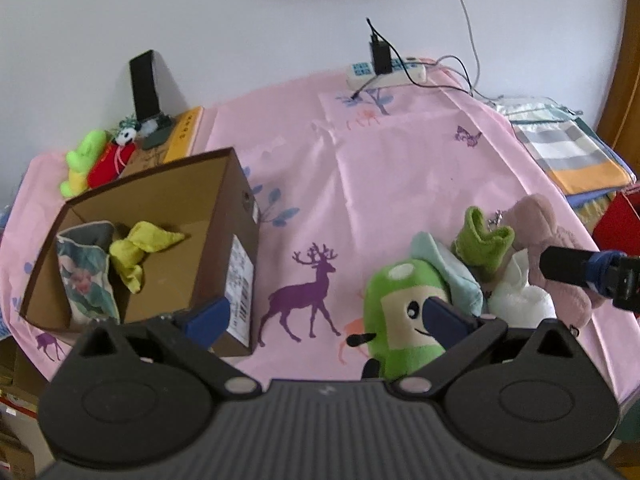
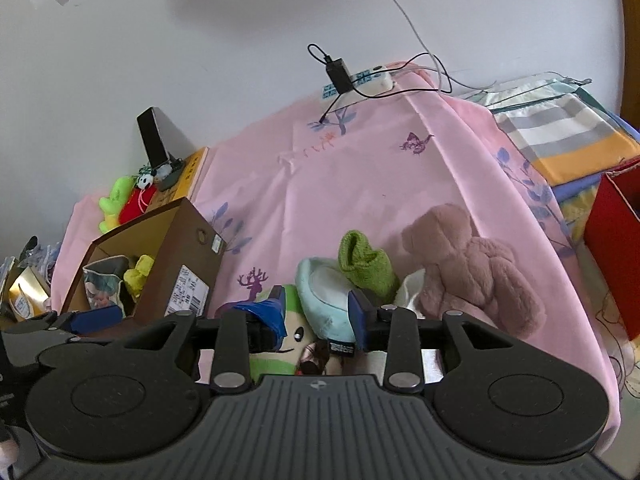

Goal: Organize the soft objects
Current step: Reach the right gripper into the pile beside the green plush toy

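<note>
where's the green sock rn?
The green sock sits upright in the toy pile, right of centre in both views, between the light-blue plush and the pink teddy.

From my remote feed: plain white wall [image 1: 260,12] behind, evenly lit, with a soft shadow patch high up. The surface [image 1: 400,168] is draped in a pink cloth printed with purple deer, butterflies and blue leaves. A white power strip [image 1: 386,72] sits at its far edge, a black adapter plugged in, cables trailing up the wall. Wooden trim [image 2: 630,40] at far right. Striped folded bedding [image 2: 560,136] lies to the right.
</note>
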